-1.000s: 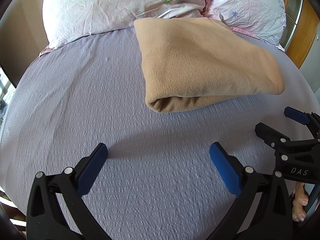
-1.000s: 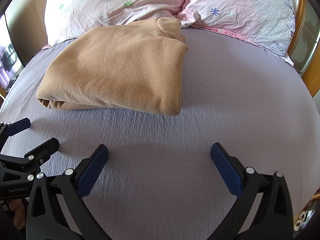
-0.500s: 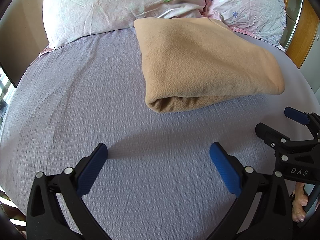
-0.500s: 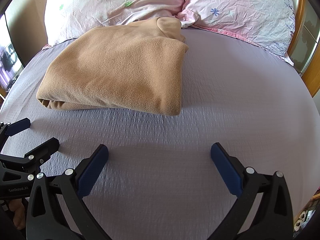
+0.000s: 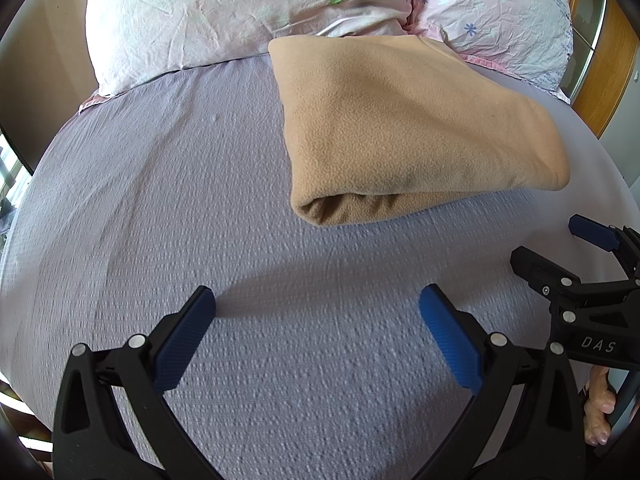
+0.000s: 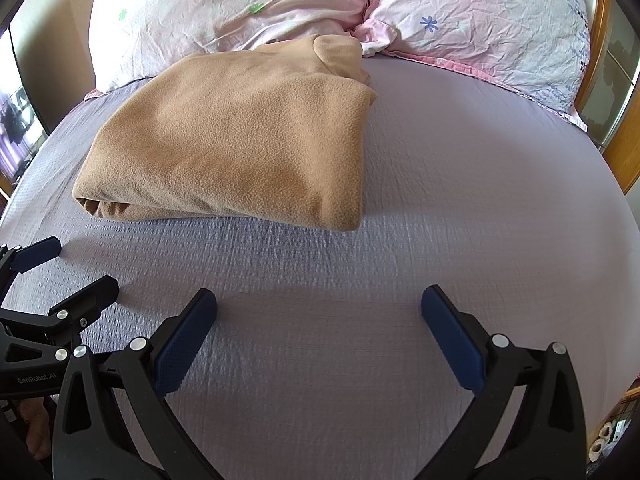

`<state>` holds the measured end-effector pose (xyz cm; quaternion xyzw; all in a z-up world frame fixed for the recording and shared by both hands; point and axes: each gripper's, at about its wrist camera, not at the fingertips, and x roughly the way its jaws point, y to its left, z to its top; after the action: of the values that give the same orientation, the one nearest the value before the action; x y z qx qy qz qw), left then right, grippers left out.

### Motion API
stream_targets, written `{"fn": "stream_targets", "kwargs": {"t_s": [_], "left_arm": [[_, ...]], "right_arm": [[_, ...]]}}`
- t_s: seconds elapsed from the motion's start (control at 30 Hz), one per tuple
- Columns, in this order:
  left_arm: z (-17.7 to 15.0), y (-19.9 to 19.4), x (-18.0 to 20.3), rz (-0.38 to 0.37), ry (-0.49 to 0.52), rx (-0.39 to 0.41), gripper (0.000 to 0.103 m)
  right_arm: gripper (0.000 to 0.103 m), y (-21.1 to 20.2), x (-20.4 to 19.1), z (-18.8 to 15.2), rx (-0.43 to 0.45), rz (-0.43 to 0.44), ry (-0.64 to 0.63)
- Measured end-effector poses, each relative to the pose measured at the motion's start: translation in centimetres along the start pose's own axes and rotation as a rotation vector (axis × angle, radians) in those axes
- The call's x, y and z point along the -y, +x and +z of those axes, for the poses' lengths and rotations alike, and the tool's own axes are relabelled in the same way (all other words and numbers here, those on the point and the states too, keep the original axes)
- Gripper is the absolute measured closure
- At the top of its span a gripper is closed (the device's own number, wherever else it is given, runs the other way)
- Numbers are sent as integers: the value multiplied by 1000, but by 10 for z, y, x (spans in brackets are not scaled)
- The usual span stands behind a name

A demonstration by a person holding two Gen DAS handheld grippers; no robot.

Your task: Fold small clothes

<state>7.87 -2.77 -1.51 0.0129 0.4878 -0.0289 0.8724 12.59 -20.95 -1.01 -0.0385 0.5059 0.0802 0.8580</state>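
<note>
The folded tan fleece garment (image 5: pixel 404 132) (image 6: pixel 240 140) lies on the lilac bed sheet (image 5: pixel 160 200) ahead of both jaws, its far end against the pillows (image 5: pixel 240 12). The left gripper (image 5: pixel 316 336) and right gripper (image 6: pixel 320 336) hover apart from it, jaws spread wide, holding nothing.

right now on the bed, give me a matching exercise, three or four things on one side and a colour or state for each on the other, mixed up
Things:
1. fleece garment
2. bedsheet
3. pillows
4. left hand-held gripper

States:
A. open, holding nothing
B. pink with small flower prints
C. tan, folded
D. lilac, textured

Pairs: 1-C, 2-D, 3-B, 4-A
</note>
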Motion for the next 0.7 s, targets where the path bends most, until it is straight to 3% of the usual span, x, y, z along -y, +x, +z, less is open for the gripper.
{"fn": "stream_targets", "kwargs": {"t_s": [0.7], "left_arm": [[0,-1,0,4,-4,9,2]], "right_arm": [[1,0,-1,0,1,-1,2]]}}
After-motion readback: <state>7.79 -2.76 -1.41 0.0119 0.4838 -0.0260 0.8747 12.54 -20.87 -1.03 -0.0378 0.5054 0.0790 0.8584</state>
